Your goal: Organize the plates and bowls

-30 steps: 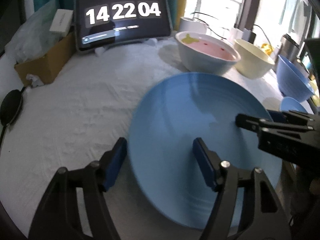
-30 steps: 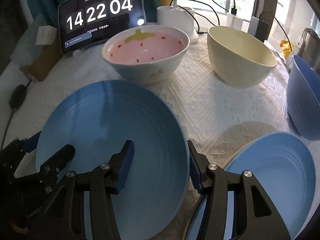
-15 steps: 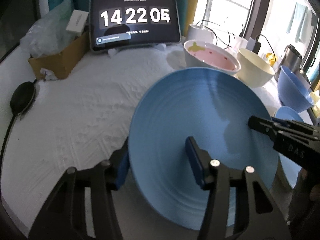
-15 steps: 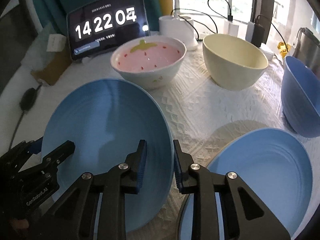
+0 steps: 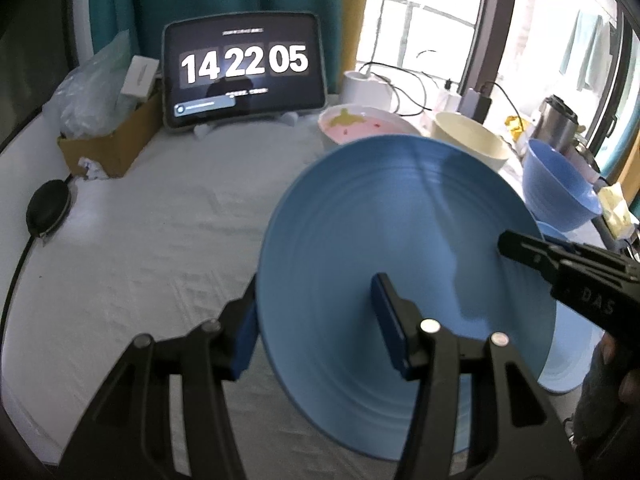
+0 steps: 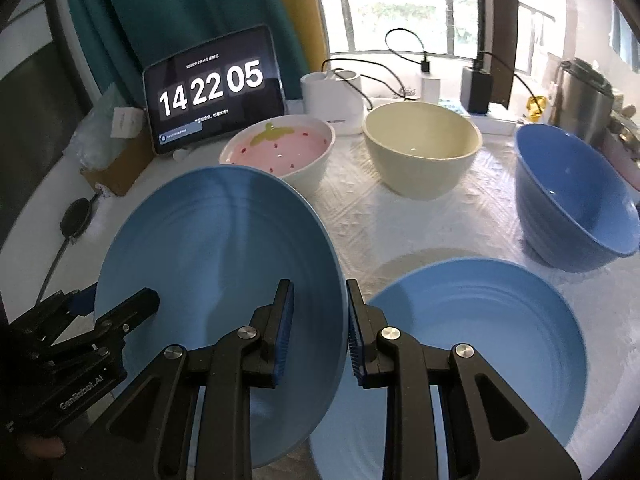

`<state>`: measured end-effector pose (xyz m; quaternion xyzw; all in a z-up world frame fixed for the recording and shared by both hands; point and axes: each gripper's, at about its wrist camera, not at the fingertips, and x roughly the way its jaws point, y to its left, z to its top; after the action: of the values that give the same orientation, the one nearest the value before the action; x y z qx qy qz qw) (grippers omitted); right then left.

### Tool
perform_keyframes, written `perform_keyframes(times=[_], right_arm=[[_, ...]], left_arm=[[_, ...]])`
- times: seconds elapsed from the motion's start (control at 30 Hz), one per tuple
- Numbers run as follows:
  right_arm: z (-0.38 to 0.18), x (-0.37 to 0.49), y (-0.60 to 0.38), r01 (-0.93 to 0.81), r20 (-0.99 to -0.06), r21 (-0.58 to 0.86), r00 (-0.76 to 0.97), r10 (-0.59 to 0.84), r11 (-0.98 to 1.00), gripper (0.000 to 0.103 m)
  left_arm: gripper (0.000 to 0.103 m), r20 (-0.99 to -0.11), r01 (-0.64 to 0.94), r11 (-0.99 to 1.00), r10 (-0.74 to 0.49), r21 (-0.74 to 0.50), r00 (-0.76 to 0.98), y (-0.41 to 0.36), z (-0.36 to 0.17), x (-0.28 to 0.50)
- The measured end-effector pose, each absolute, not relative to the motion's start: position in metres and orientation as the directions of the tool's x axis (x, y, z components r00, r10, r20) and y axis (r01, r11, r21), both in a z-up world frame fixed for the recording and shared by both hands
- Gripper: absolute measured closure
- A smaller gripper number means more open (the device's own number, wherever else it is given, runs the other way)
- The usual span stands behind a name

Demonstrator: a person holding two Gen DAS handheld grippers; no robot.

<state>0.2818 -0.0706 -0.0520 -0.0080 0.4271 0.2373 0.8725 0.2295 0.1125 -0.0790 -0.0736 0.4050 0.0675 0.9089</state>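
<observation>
Fingers (image 6: 285, 322) astride plate (image 6: 216, 264) rim

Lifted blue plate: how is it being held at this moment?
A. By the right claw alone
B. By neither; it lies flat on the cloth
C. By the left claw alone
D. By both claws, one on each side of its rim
D: the lifted blue plate is tilted, with the right claw clamped over its right rim and the left claw straddling its left rim.
</observation>
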Motion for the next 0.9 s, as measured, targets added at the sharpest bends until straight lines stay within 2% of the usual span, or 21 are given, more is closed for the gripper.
perform_keyframes(times=[0.9], right_arm=[[-0.05,0.264,-0.179,-0.287,-0.72,0.247,0.585,0.373,0.926,0.076]], left_arm=[[0.049,-0.738,-0.042,0.998,0.002,-0.036,0.675,0.009,-0.067,0.23]])
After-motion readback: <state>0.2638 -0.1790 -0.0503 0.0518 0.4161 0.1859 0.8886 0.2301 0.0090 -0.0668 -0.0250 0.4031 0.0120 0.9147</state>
